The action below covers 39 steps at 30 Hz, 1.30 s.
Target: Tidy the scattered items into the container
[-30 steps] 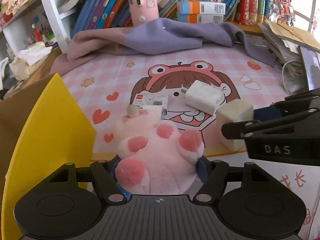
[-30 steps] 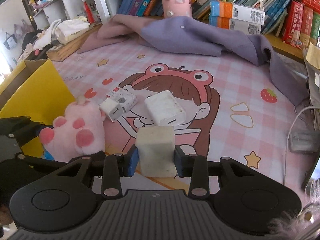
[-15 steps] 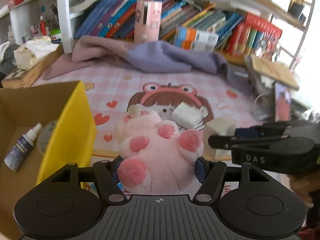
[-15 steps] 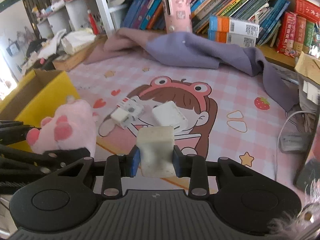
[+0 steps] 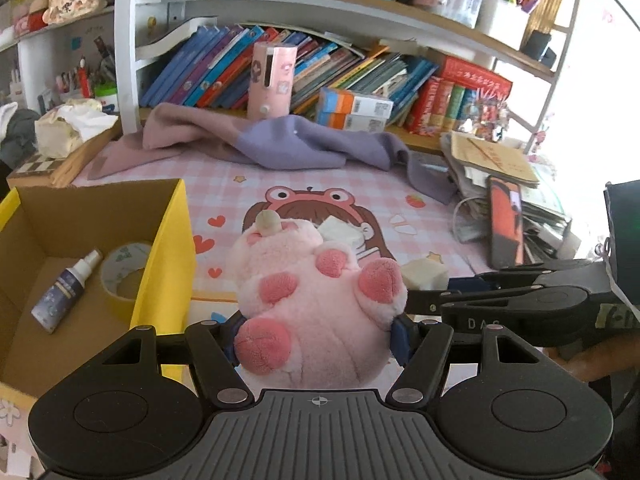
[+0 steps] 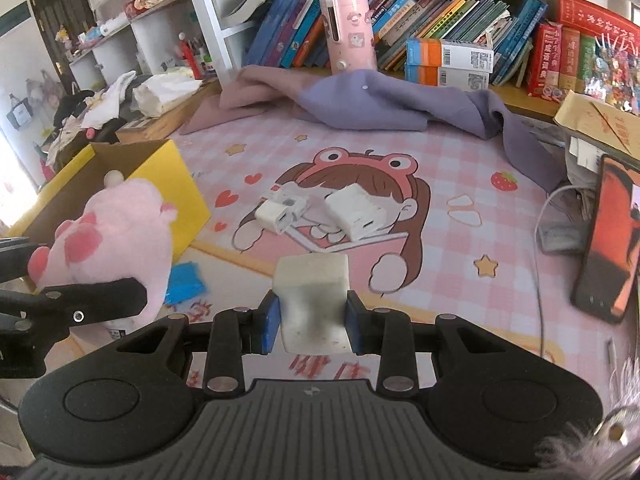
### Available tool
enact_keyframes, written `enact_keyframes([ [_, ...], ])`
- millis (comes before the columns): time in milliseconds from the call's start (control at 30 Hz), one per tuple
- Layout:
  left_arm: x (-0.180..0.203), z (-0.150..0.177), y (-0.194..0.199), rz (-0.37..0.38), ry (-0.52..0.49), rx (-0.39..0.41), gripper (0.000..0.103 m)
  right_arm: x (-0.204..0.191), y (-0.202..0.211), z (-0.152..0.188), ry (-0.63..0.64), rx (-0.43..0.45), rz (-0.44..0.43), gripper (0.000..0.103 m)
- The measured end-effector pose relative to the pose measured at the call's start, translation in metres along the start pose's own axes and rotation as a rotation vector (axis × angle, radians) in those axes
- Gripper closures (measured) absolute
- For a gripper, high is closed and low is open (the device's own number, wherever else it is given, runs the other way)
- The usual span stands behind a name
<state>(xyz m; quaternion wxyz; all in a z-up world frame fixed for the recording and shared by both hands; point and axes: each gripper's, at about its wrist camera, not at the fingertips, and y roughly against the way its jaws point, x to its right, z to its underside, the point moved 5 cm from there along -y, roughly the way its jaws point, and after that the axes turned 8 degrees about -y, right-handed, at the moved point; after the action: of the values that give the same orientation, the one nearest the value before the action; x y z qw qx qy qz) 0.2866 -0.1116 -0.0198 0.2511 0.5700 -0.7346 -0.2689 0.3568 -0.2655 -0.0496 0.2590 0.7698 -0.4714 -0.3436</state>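
My left gripper [image 5: 318, 338] is shut on a pink plush toy [image 5: 316, 300] and holds it in the air, just right of the yellow cardboard box [image 5: 168, 248]. The box holds a spray bottle [image 5: 66, 286] and a tape roll [image 5: 124, 270]. My right gripper [image 6: 311, 320] is shut on a white block [image 6: 312, 300] and holds it above the pink mat. The plush [image 6: 116, 240] and the box [image 6: 176, 184] also show at the left of the right wrist view. Two white chargers [image 6: 282, 212] [image 6: 356, 210] lie on the mat.
A purple cloth [image 6: 380, 100] lies at the back before a shelf of books. A pink tube [image 6: 350, 38] stands there. A phone [image 6: 608, 236] and a white cable [image 6: 560, 196] sit at the right by stacked papers. A blue scrap [image 6: 186, 282] lies near the box.
Both grippers have risen with their loads. The box's inside now shows more fully in the left wrist view. The plush sits closer to the box.
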Motion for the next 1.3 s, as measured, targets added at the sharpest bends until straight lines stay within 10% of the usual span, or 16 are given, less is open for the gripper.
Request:
enact_keyframes([
  [700, -0.025, 0.051, 0.074, 0.147, -0.179, 0.051, 0.037, -0.08, 0.047, 0.056, -0.109, 0.094, 0.111, 0.072],
  [1300, -0.088, 0.142, 0.152, 0.193, -0.085, 0.023, 0.037, -0.193, 0.073, 0.146, -0.066, 0.059, 0.181, 0.072],
])
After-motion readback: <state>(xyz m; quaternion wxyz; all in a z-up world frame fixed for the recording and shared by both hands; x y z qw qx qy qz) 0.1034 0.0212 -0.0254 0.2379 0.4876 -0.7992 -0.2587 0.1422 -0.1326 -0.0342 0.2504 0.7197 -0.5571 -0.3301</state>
